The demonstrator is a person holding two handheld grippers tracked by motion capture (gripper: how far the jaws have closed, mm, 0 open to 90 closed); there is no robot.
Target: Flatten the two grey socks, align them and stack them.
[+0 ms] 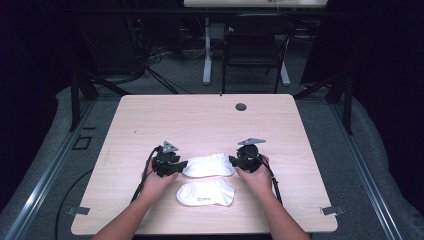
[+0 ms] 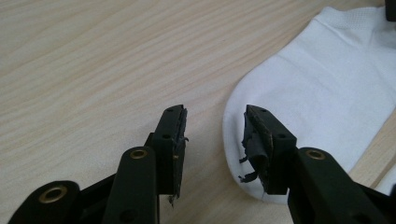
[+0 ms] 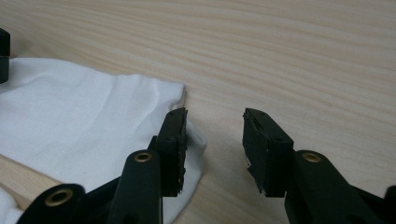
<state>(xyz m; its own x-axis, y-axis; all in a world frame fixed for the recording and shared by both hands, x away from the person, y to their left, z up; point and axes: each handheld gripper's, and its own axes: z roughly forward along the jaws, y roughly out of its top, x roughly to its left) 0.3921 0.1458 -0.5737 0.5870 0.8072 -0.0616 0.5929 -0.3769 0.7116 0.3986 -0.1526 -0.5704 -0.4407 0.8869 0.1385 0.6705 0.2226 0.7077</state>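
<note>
Nearest the table's (image 1: pixel 150 112) front edge lies one white sock (image 1: pixel 206 193); a second sock (image 1: pixel 208 165) lies flat just behind it, between the tools. Both the left gripper (image 2: pixel 215 140) and the right gripper (image 3: pixel 214 140) stand released, each straddling one end's hem. To lift it cleanly, I judge each should slide further over its hem, then clench together.

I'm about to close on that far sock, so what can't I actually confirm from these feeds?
- Far white ankle sock: in each gripper view the frame edge cuts it off.
- Near white ankle sock: its grey print is too small to read in the high view.
- Whether the open jaws touch the light wooden table: undecidable.
</note>
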